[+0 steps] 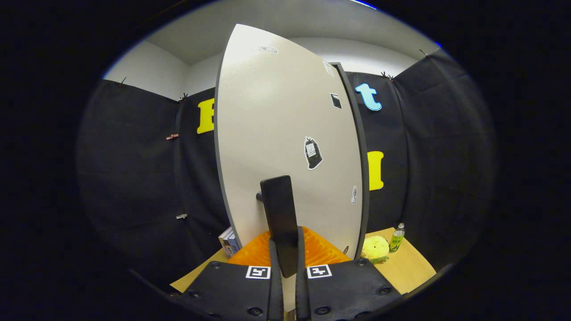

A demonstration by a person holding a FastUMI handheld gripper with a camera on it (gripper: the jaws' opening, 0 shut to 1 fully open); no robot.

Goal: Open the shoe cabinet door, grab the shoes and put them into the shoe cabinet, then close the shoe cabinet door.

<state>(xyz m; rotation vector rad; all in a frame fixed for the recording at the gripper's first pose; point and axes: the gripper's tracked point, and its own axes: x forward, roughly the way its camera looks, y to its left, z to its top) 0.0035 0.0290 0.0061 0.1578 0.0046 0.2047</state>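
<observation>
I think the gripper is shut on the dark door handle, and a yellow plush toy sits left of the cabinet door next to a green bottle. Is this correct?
Not quite. The gripper is indeed shut on the dark door handle, but the gripper view shows the yellow plush toy and green bottle right of the cabinet door, not left.

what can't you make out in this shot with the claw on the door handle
- Cabinet inside and the shoes: hidden behind the cabinet door, gripper view.
- Handle: its lower end is covered by the claw, which is shut on it.
- Stickers on the door: too small to read.
- Books: partly hidden behind the door's edge.
</observation>
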